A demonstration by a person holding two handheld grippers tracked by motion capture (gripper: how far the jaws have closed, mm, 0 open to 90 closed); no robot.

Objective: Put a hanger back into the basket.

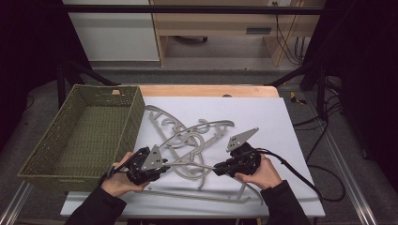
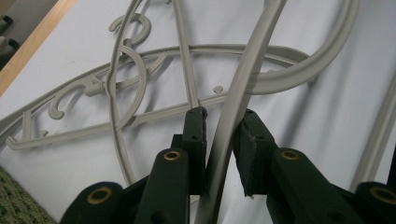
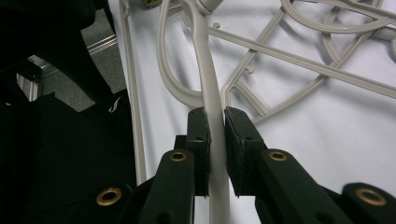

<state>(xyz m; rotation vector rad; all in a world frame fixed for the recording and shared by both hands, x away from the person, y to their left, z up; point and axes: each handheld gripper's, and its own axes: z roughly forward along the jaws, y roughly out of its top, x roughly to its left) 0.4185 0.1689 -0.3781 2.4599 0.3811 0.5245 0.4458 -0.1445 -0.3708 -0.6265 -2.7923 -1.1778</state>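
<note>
White sheet [image 1: 281, 117] over the table. Near edge: left gripper [image 1: 165, 165] and right gripper [image 1: 217, 168] each clamp one arm of the same grey hanger [image 2: 233, 107], lifting it from the tangled pile [image 1: 187, 136]. Next: free it, carry left to the green basket [image 1: 51, 173]. Right gripper view alone shows the dark sleeve [image 3: 60, 154].

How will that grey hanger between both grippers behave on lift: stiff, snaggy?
Probably stiff and light: the hanger is thin moulded plastic that holds its curve between the left hand-held gripper and right hand-held gripper. It likely snags, as it lies crossed with the other hangers. The smooth bar may slip or swivel.
</note>
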